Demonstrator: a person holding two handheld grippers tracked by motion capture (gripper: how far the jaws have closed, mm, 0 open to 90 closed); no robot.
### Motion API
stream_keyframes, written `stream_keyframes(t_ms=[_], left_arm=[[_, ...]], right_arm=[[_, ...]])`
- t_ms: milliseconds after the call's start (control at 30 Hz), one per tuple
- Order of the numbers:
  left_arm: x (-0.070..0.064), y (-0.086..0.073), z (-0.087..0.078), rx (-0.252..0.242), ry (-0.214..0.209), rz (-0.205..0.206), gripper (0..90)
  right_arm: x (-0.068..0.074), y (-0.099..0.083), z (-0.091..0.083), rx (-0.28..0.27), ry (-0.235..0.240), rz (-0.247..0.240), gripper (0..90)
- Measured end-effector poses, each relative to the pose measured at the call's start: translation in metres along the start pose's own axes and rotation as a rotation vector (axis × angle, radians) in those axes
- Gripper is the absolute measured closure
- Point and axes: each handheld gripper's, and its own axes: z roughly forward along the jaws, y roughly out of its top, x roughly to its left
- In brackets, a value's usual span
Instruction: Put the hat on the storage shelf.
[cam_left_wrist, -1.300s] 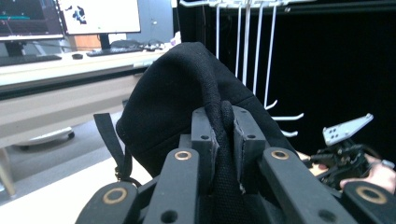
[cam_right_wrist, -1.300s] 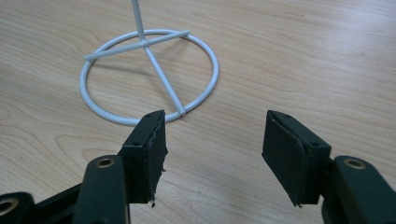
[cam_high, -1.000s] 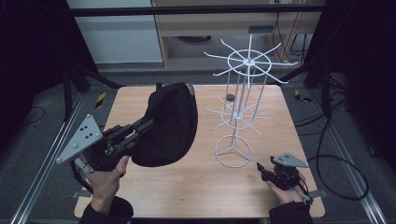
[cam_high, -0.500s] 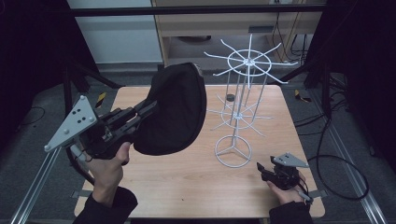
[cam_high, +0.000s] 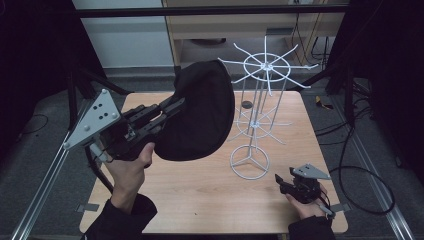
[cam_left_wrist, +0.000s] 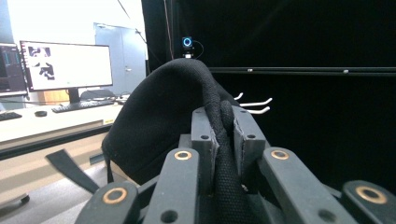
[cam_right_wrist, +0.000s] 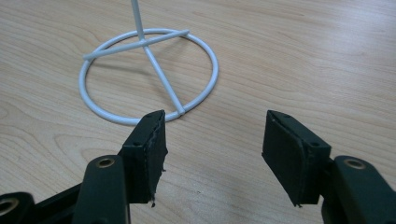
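In the high view, the left gripper (cam_high: 172, 112) holds a black cap (cam_high: 202, 117) left of centre in the frame, lifted above the table (cam_high: 200, 195) and just beside the white wire rack (cam_high: 257, 95). The left gripper view shows what that angle hides: the jaws pinch the cap's thick rim (cam_left_wrist: 224, 140), with rack hooks (cam_left_wrist: 254, 105) poking out behind. At lower right, the right gripper (cam_high: 287, 184) rests low over the table; its own view shows its jaws spread wide, holding nothing, before the rack's ring base (cam_right_wrist: 149, 74).
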Motion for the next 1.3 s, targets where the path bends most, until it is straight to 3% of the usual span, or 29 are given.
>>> stream_keyframes(t_ms=[367, 567, 767, 867, 1000, 1167, 1300], left_arm=[[0.003, 0.011, -0.016, -0.05, 0.015, -0.009, 81.0], [-0.008, 0.021, -0.008, -0.074, -0.026, 0.004, 81.0], [-0.021, 0.024, 0.008, -0.053, -0.057, 0.035, 80.9], [-0.022, 0.019, 0.018, -0.027, -0.055, 0.037, 80.9], [-0.013, 0.004, 0.028, 0.014, -0.058, -0.004, 80.8], [-0.001, -0.017, 0.032, 0.061, -0.065, -0.049, 80.4], [0.005, -0.032, 0.033, 0.107, -0.049, -0.058, 79.7]], right_arm=[[0.0, 0.0, 0.0, -0.001, 0.0, 0.002, 39.8], [0.0, 0.0, 0.0, -0.002, 0.001, 0.005, 39.8], [0.0, 0.0, 0.0, -0.004, 0.004, 0.003, 39.8], [0.0, 0.0, 0.0, -0.004, 0.003, 0.0, 39.8], [0.0, 0.0, 0.0, -0.004, 0.004, 0.001, 39.9], [0.001, 0.0, 0.0, -0.002, 0.005, -0.002, 39.9], [0.0, 0.0, 0.0, -0.001, 0.005, -0.005, 39.9]])
